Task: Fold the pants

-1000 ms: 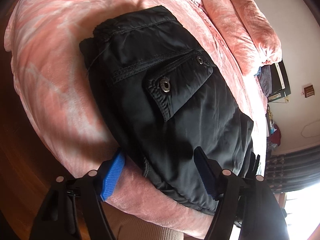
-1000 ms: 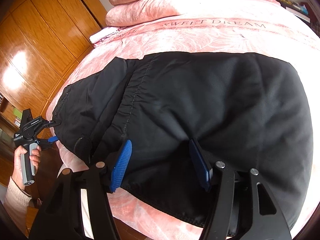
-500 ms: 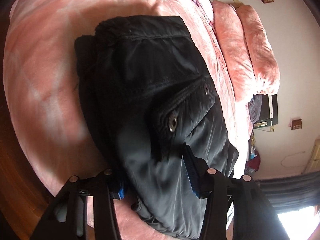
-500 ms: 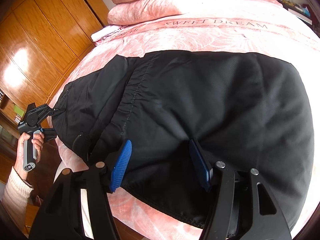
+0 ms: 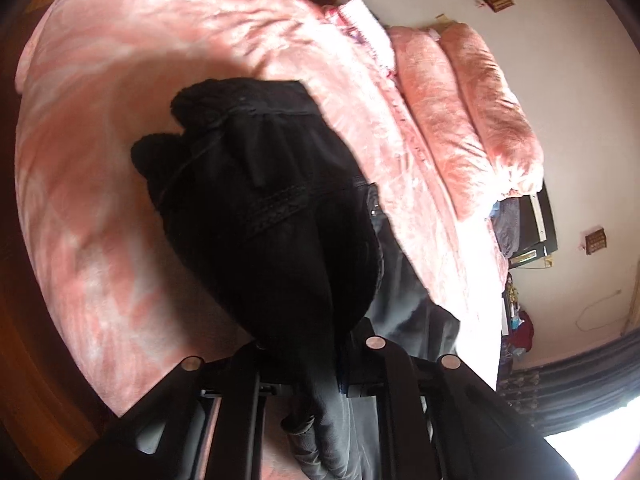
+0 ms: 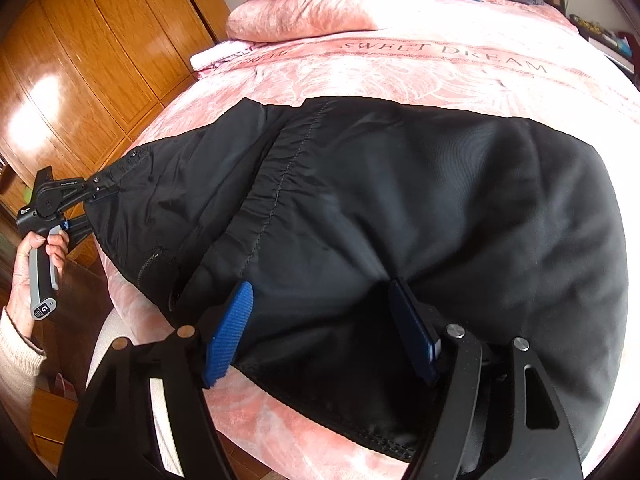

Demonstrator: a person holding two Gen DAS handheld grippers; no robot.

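Black pants (image 6: 400,208) spread flat across near part of pink bedspread (image 6: 400,64), waistband end toward left edge of bed, pillows (image 6: 312,8) stacked at far end. Left gripper (image 5: 316,356) just closed, now clenched on bunched waistband corner; fabric gathered up between jaws and lifted off bedspread, seen also from right wrist view at far left, held by a hand (image 6: 36,276). Right gripper (image 6: 324,328) jaws just widened, now released: blue pads (image 6: 230,332) straddling near edge of pants, not pressing on cloth. Risks judged from here: only one corner held, so lifting left side alone likely drags the whole garment sideways and skews the fold line; slick fabric may slip out of a bunched pinch; right jaws closing late or too shallow could catch only the top layer, leaving layers misaligned.
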